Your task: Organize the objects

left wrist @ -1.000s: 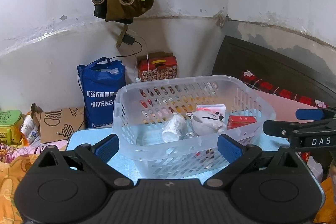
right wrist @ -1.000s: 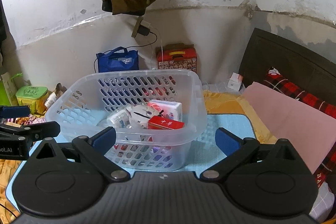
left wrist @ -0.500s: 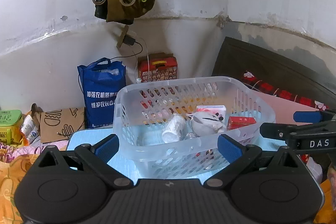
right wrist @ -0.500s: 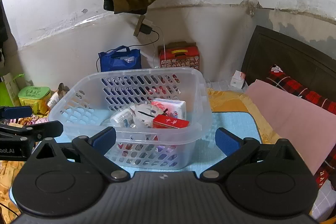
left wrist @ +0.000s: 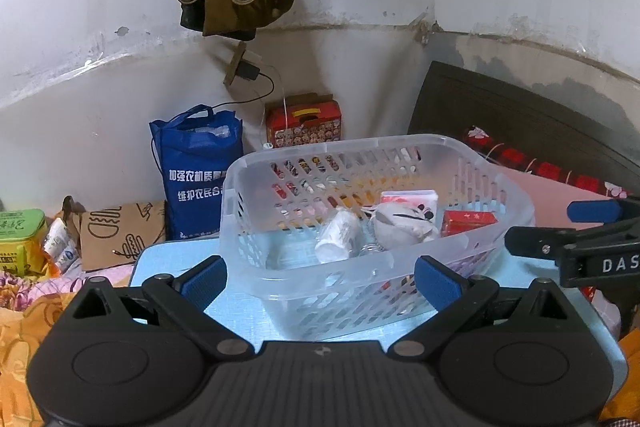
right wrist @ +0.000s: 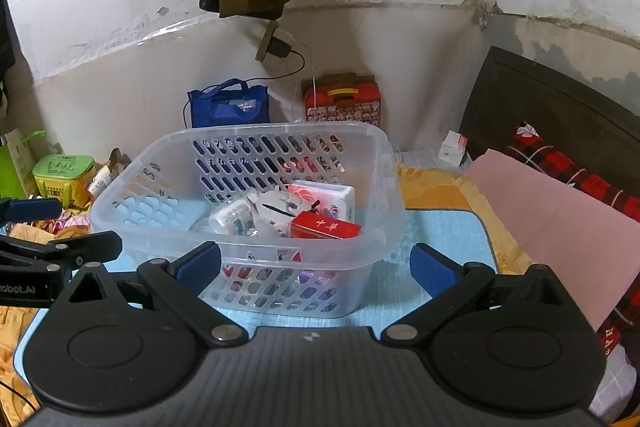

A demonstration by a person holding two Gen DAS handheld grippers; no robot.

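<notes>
A clear plastic basket point(left wrist: 256, 267) point(right wrist: 384, 187) stands on a light blue mat point(left wrist: 168, 263) point(right wrist: 440, 239). In it lie a small white bottle point(left wrist: 338, 235) point(right wrist: 230, 215), a white pouch point(left wrist: 400, 227) point(right wrist: 280, 207), a tissue pack point(left wrist: 408, 195) point(right wrist: 328, 197) and a red box point(left wrist: 468, 221) point(right wrist: 324, 227). My left gripper point(left wrist: 320, 281) is open and empty, just in front of the basket. My right gripper point(right wrist: 316, 269) is open and empty, also in front of it. Each gripper shows at the edge of the other's view.
A blue bag point(left wrist: 200, 171), a red printed box point(left wrist: 304, 125) and a brown paper bag point(left wrist: 120, 231) stand against the wall. A green tin point(left wrist: 20, 239) is at the left. A pink sheet point(right wrist: 552, 211) and dark headboard point(right wrist: 552, 107) are at the right.
Both grippers have drawn back slightly from the basket and stay open. The basket and its contents have not moved.
</notes>
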